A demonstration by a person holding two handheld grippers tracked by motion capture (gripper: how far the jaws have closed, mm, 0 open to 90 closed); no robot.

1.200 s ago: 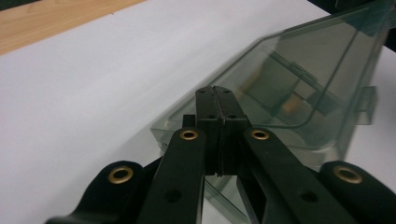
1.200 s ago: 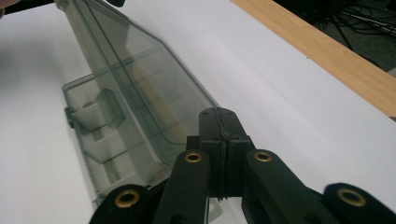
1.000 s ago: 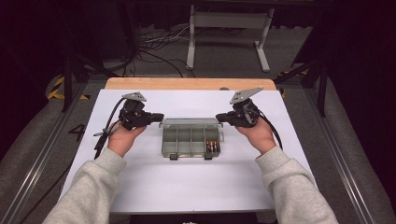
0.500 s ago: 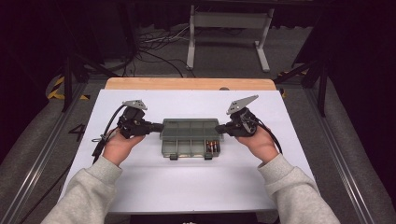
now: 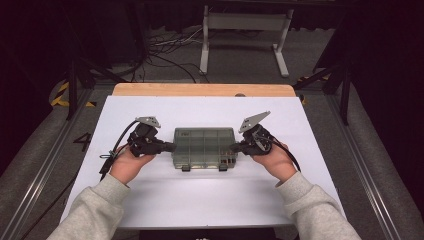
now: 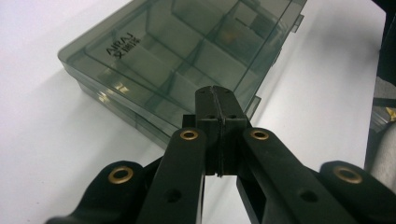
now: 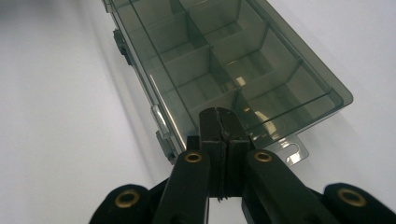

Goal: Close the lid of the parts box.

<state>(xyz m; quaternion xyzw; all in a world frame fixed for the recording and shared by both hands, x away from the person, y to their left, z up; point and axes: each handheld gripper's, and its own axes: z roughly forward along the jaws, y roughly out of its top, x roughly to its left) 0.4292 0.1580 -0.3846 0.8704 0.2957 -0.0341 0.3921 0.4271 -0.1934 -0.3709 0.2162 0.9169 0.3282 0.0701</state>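
Now both my grippers are down at the box ends

My left gripper and right gripper have come in closer — jaws pressed together, holding nothing. Between them the smoky plastic box lies lid shut on the white table — maybe I push it next. Small things inside are hard to make out.
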